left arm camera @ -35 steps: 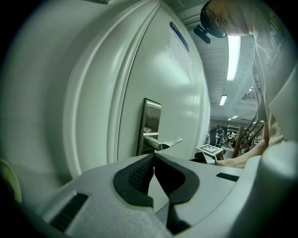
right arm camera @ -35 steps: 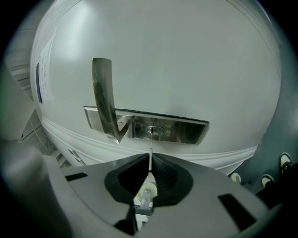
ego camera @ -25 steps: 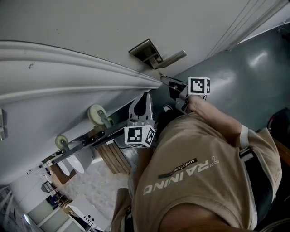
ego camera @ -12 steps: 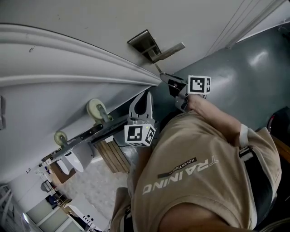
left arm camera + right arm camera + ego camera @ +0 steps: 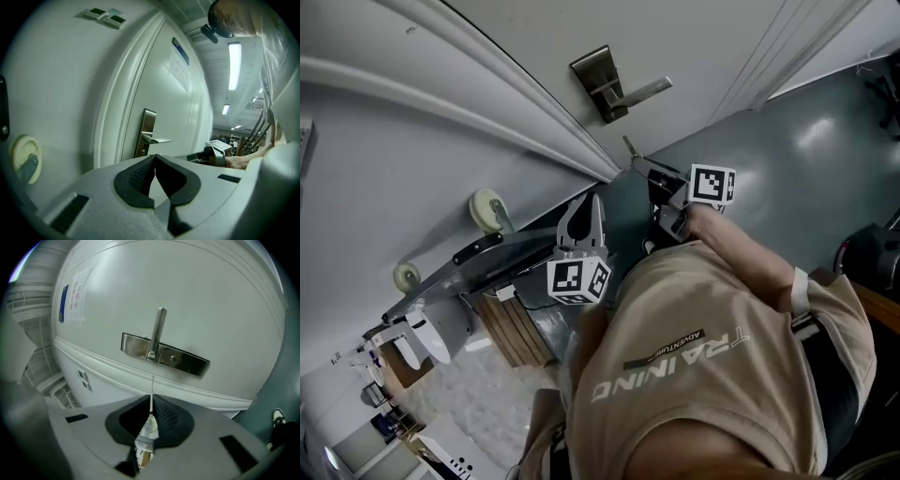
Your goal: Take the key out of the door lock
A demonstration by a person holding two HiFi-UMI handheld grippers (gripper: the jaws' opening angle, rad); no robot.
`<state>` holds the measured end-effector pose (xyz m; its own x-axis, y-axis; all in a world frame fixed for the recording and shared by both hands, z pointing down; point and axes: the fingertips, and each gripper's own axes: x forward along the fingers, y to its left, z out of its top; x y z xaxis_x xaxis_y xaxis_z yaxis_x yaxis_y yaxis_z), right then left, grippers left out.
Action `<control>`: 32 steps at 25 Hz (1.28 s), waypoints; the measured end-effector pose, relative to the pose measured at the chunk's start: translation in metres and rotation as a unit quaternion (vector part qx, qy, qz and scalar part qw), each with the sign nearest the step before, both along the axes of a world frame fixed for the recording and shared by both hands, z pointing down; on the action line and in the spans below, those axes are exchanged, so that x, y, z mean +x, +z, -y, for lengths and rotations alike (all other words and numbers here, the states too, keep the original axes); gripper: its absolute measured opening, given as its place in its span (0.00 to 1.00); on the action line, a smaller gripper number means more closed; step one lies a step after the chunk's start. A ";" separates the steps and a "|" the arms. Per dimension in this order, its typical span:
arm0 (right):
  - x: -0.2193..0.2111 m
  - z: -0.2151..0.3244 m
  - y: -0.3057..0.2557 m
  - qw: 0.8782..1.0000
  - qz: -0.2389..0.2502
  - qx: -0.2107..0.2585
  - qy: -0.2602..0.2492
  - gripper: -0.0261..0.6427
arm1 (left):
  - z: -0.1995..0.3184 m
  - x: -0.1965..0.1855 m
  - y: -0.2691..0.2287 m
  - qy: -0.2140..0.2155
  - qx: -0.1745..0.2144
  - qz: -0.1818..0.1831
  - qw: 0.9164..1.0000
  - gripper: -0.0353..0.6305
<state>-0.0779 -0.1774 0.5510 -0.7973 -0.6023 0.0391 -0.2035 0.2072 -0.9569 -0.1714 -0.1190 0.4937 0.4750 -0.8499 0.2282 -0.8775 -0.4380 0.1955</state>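
The key [image 5: 150, 423] has drawn slightly further from the lock plate [image 5: 187, 363], clamped edge-on in the right hand-held gripper [image 5: 151, 398]; keep withdrawing straight, grip firm, while the left hand-held gripper [image 5: 155, 160] idles, jaws together, empty.

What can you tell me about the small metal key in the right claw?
The thin silver metal key shows edge-on, as a narrow blade pointing at the white door. The right claw is shut on its pale head. Its tip is free, short of the brushed steel lock plate, touching only the black pads.
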 end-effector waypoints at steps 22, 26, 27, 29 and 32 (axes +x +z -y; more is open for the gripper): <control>0.051 -0.109 -0.012 0.998 -0.031 0.030 0.040 0.06 | -0.077 0.021 0.034 0.025 -0.008 -0.060 0.998 0.07; 0.056 -0.112 -0.014 0.997 -0.051 0.041 0.032 0.06 | -0.083 0.033 0.024 0.041 -0.003 -0.048 0.998 0.07; 0.056 -0.112 -0.014 0.997 -0.062 0.047 0.029 0.06 | -0.085 0.033 0.022 0.040 -0.003 -0.043 0.998 0.07; 0.053 -0.112 -0.020 0.995 -0.074 0.063 0.019 0.06 | -0.087 0.029 0.018 0.034 -0.006 -0.038 0.999 0.07; 0.051 -0.108 -0.031 0.993 -0.075 0.091 0.007 0.06 | -0.084 0.024 0.016 0.024 -0.004 -0.024 0.999 0.07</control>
